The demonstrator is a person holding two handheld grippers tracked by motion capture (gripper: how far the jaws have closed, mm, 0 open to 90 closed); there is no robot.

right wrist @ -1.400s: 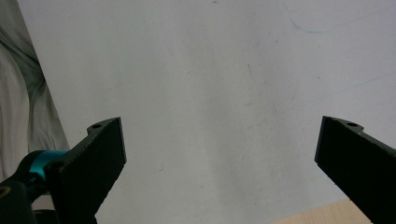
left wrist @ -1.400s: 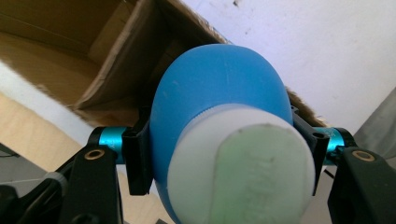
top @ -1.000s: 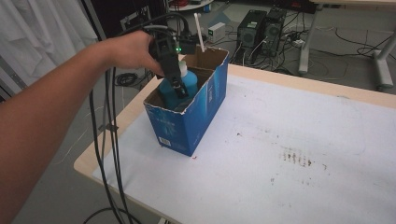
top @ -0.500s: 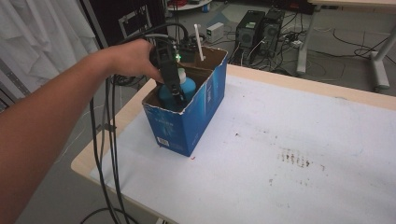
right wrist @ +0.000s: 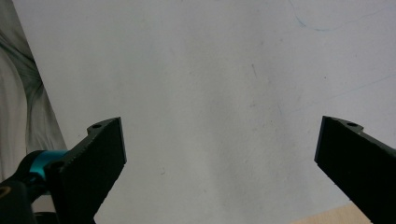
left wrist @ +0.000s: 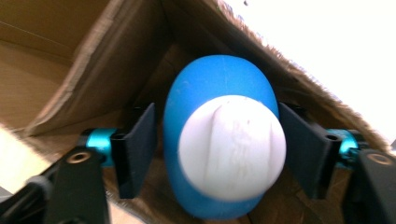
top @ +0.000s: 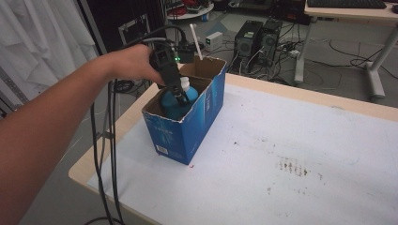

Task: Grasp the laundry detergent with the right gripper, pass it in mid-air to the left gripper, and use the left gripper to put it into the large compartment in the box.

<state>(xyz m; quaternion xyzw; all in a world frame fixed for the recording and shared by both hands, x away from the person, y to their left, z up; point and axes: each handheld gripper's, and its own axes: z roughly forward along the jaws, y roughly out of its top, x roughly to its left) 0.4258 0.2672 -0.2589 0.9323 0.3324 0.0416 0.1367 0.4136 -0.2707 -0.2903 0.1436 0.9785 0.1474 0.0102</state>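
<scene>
A blue bottle with a white cap (top: 177,104) sits inside the open blue cardboard box (top: 195,129) at the table's left end. My left gripper (top: 180,96) reaches down into the box from a hand. In the left gripper view the bottle (left wrist: 219,154) points its cap at the camera, and the black jaws stand on either side of its body, with a thin gap at the left jaw; my left gripper (left wrist: 217,154) looks open. My right gripper (right wrist: 219,163) is wide open over bare white tabletop, holding nothing.
The box stands near the left edge of the white table (top: 291,140), whose surface has small brown stains (top: 291,166). Black cables (top: 105,154) hang off the left edge. A white stick (top: 195,41) rises behind the box. Computer cases (top: 256,40) stand on the floor beyond.
The bottle has sunk lower into the box. The hand and left gripper stayed over the box, shifting slightly toward its left wall.
</scene>
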